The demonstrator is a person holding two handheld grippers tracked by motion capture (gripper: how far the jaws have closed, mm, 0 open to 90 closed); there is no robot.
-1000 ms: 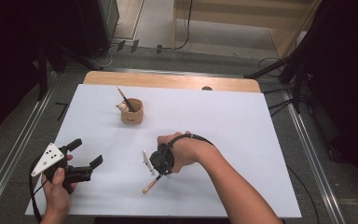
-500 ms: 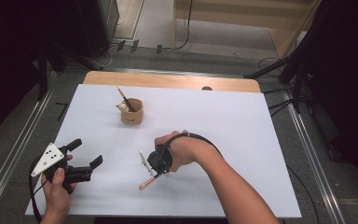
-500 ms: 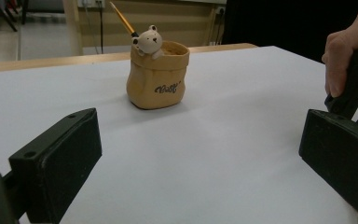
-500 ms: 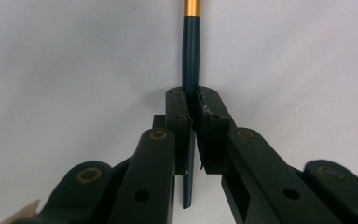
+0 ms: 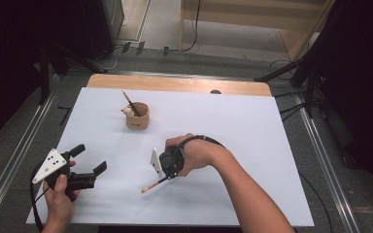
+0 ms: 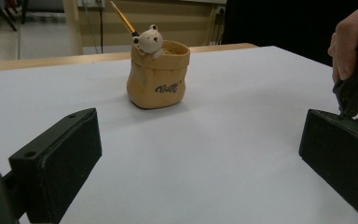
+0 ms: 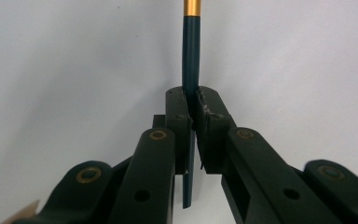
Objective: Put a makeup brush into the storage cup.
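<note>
right gripper (image 7: 192,105) pinches a thin paintbrush (image 7: 191,56) on its dark handle, just behind the gold ferrule; brush slants low over the white table sheet (image 5: 233,121), tip toward the person. looks light, stiff, smooth, likely to swivel in a narrow pinch, so mid-handle seems best. left gripper (image 6: 200,158) spread wide, empty, facing the bear pot (image 6: 157,77), well apart.

Tan bear pot (image 6: 157,77) (brush inside), white table (image 6: 205,154), jaws wide apart
</note>
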